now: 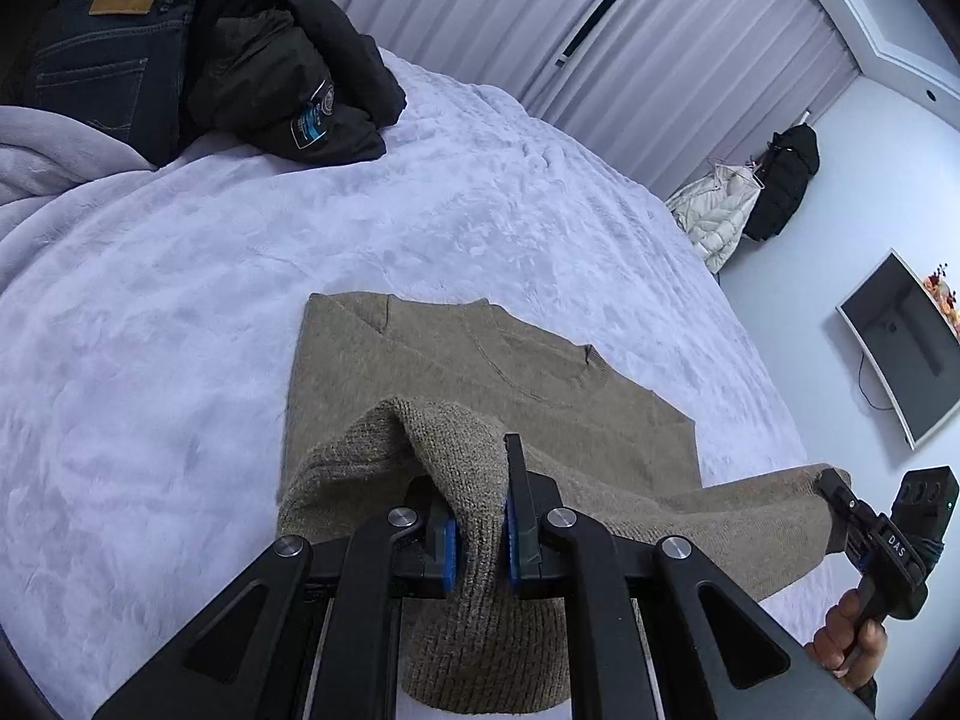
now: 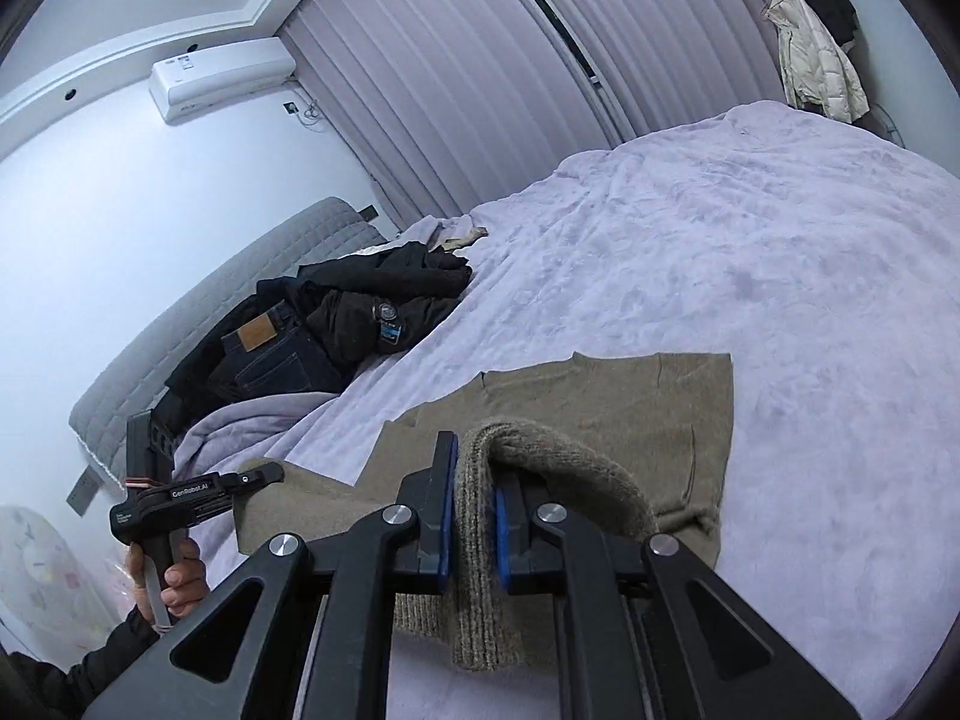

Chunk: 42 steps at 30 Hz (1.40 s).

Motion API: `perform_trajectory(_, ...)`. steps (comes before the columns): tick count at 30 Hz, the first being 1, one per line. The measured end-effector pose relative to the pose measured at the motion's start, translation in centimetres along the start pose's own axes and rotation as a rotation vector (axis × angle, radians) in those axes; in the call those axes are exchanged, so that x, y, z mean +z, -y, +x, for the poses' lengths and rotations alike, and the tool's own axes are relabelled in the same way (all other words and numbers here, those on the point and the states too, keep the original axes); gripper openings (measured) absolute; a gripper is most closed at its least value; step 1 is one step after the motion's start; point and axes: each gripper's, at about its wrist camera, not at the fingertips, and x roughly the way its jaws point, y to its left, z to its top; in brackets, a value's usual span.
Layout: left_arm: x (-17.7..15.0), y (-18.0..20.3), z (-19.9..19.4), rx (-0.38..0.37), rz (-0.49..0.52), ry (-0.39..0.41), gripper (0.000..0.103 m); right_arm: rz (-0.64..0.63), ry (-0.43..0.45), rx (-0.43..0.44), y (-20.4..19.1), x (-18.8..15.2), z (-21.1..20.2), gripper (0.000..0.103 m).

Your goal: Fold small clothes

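A tan knitted sweater point(image 1: 480, 372) is spread on a bed covered by a pale lilac plush blanket point(image 1: 180, 300), with its ribbed hem raised off the blanket. One corner of the hem is pinched between the closed jaws of the left gripper point(image 1: 480, 516), and the other corner is clamped in the closed jaws of the right gripper point(image 2: 474, 516). Each gripper is held by a hand point(image 2: 174, 576). No container is seen; dark blue jeans point(image 1: 114, 60) and black garments point(image 1: 288, 66) are piled near the grey headboard point(image 2: 198, 324), well apart from the sweater.
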Motion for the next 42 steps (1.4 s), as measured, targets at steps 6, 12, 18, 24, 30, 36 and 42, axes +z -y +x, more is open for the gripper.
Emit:
perform_trajectory(6,3.8,-2.7,9.2,0.058,-0.115,-0.096,0.013,0.068,-0.088,-0.116,5.0,3.0,9.1,0.011)
perform_trajectory(12,3.0,-5.8,13.9,-0.013,-0.218,-0.220,0.054,0.278,-0.242,-0.226,11.8,1.5,15.9,0.021)
perform_trajectory(18,2.2,-6.7,7.1,-0.149,-0.226,-0.118,0.102,0.281,-0.159,-0.146,11.1,0.6,11.8,0.074)
perform_trajectory(24,-2.3,-0.6,6.0,-0.067,0.294,-0.215,0.102,-0.109,-0.226,-0.162,6.3,-1.3,8.9,0.074)
perform_trajectory(30,-2.4,4.9,12.7,-0.111,0.515,-0.389,0.102,-0.361,-0.486,-0.052,4.0,-2.4,14.1,0.074)
perform_trajectory(36,5.8,0.7,13.5,-0.034,0.137,-0.142,0.102,-0.313,-0.343,-0.166,6.2,1.8,16.2,0.074)
perform_trajectory(42,6.3,-2.3,9.6,-0.107,0.012,-0.107,0.102,-0.141,-0.245,-0.274,8.7,3.5,14.2,0.074)
